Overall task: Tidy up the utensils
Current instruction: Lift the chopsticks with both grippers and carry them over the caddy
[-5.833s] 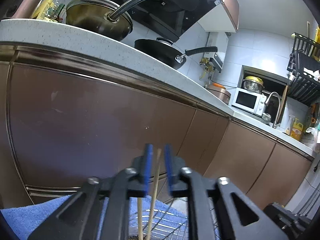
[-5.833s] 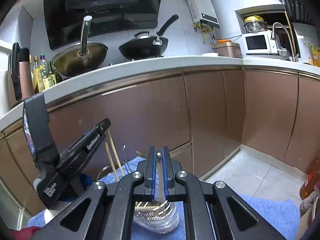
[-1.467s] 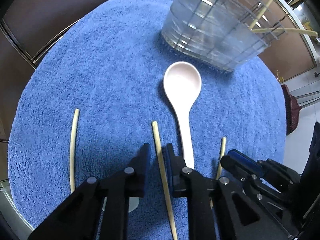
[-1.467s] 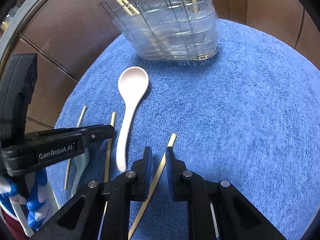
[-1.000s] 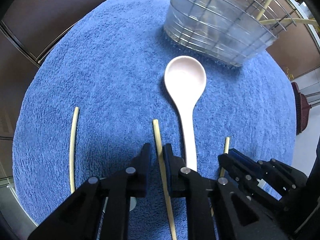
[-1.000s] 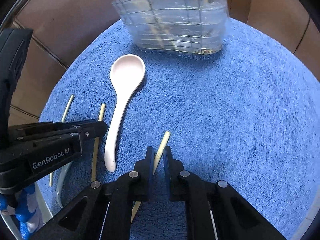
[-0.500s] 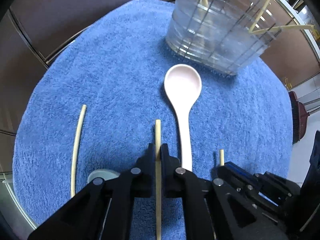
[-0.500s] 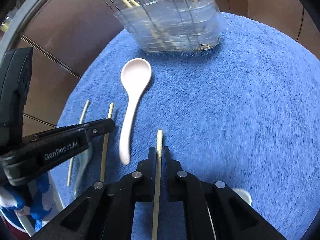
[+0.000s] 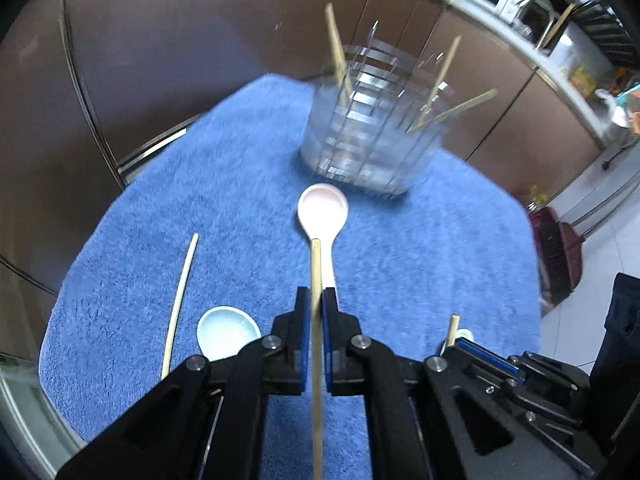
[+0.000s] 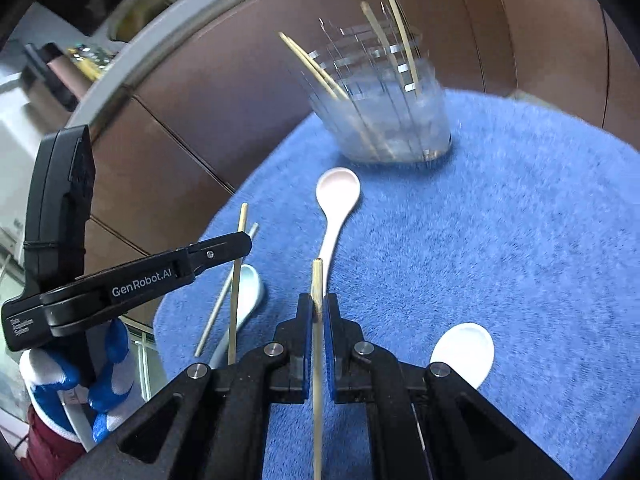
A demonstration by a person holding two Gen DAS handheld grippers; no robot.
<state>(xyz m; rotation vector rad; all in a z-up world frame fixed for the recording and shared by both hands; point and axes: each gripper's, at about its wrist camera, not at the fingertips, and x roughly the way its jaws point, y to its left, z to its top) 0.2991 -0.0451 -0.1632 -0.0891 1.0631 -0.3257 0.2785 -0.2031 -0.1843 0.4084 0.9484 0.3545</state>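
Note:
My left gripper (image 9: 316, 298) is shut on a wooden chopstick (image 9: 316, 264) that is lifted off the blue towel (image 9: 208, 200) and points at a pale spoon (image 9: 323, 208). My right gripper (image 10: 317, 306) is shut on a second chopstick (image 10: 317, 280), also raised. In the right wrist view the left gripper (image 10: 240, 246) shows at the left with its chopstick (image 10: 236, 304). A clear wire-framed utensil holder (image 9: 372, 136) (image 10: 384, 108) stands at the far end of the towel with several chopsticks in it. It is blurred.
A loose chopstick (image 9: 180, 304) and a light blue spoon (image 9: 228, 330) lie at the towel's left. A white spoon (image 10: 464, 352) lies at the right. Brown cabinet doors (image 9: 180, 40) stand behind the towel. A gloved hand (image 10: 108, 360) holds the left gripper.
Both grippers closed on the chopsticks lying between their jaws and lifted them off the towel. Both views tilted upward, and the holder now sits nearer the middle.

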